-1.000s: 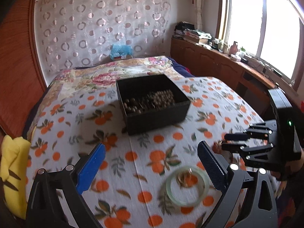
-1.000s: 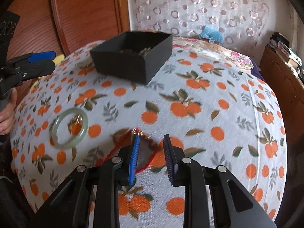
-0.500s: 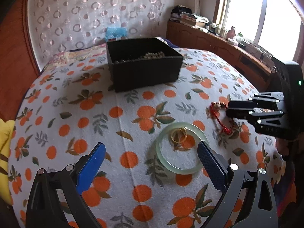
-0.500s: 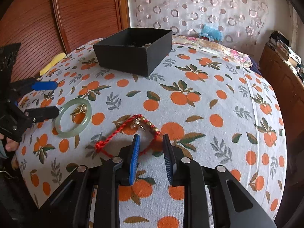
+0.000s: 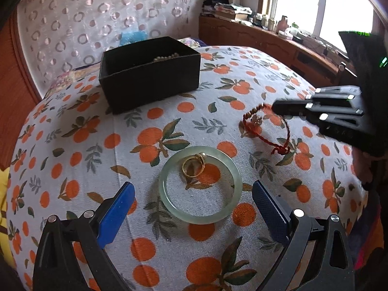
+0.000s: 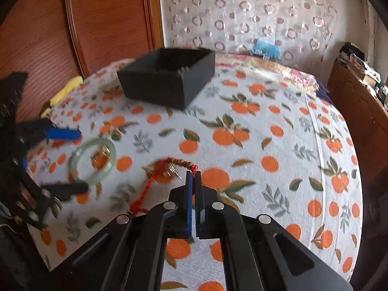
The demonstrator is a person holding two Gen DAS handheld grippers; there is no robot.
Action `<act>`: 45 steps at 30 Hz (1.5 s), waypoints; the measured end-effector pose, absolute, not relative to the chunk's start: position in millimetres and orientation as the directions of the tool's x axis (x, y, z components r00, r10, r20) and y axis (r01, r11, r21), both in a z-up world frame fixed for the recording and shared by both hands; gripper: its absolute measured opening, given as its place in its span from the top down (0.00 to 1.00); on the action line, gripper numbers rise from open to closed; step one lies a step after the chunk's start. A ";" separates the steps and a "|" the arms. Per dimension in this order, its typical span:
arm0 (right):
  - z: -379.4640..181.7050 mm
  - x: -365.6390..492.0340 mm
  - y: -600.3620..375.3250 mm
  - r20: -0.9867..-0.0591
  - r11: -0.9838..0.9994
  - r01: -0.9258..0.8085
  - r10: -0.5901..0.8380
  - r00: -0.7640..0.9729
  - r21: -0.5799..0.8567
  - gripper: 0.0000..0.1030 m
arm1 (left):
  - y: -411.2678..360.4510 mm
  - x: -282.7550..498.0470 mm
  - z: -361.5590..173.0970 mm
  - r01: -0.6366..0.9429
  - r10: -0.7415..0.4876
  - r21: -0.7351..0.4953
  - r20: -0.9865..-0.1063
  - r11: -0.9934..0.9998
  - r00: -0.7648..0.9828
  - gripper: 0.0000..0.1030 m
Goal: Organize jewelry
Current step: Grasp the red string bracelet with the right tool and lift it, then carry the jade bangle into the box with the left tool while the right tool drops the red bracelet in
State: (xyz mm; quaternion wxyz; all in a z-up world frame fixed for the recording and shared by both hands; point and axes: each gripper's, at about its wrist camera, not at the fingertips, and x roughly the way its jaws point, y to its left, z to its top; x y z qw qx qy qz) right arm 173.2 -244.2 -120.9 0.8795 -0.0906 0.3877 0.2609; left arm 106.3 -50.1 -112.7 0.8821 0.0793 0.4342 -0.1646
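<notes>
A pale green jade bangle point(image 5: 200, 184) lies on the orange-print bedspread with a gold ring point(image 5: 193, 164) inside it. My left gripper point(image 5: 191, 212) is open, its blue pads on either side of the bangle's near edge. A red cord bracelet with beads point(image 5: 263, 128) hangs part lifted; my right gripper point(image 6: 193, 173) is shut on its beaded end point(image 6: 180, 163), seen from the side in the left wrist view point(image 5: 276, 108). The black box point(image 5: 150, 72) with beads inside stands further back, and shows in the right wrist view point(image 6: 167, 77).
The bedspread point(image 5: 145, 145) covers a bed that drops off at the near edges. A wooden headboard point(image 6: 97, 24) is to the left, a wooden cabinet point(image 5: 266, 41) with clutter under the window to the right. A yellow cloth point(image 6: 63, 92) lies by the bed's edge.
My right gripper has closed on the red bracelet's beaded end and raised it. My left gripper has moved closer to the bangle, still open.
</notes>
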 end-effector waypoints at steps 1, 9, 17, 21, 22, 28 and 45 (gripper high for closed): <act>-117.3 172.2 -242.8 -0.721 0.848 -0.529 0.389 0.573 0.038 0.98 | -51.3 107.5 -113.7 0.357 -0.213 0.004 -0.796 0.934 0.567 0.09; -88.0 166.1 -238.0 -0.667 0.841 -0.540 0.422 0.615 0.034 0.98 | -50.6 108.4 -115.6 0.356 -0.214 0.000 -0.800 0.934 0.561 0.09; -90.0 165.8 -234.7 -0.679 0.835 -0.549 0.421 0.601 0.033 0.98 | -56.0 102.1 -111.9 0.381 -0.230 0.008 -0.786 0.925 0.574 0.33; -86.1 167.3 -235.3 -0.673 0.835 -0.549 0.427 0.603 0.038 0.98 | -52.8 99.0 -107.8 0.394 -0.267 -0.026 -0.776 0.919 0.571 0.33; -84.3 168.0 -234.7 -0.671 0.834 -0.550 0.429 0.604 0.038 0.98 | -51.4 98.8 -105.8 0.392 -0.270 -0.029 -0.771 0.919 0.577 0.33; -73.6 175.5 -225.4 -0.654 0.826 -0.563 0.440 0.615 0.026 0.98 | -38.0 101.7 -92.2 0.369 -0.277 -0.040 -0.737 0.928 0.616 0.33; -57.2 228.9 -185.5 -0.604 0.829 -0.555 0.477 0.639 0.068 0.98 | -7.6 124.8 -66.6 0.292 -0.231 -0.028 -0.684 0.956 0.692 0.33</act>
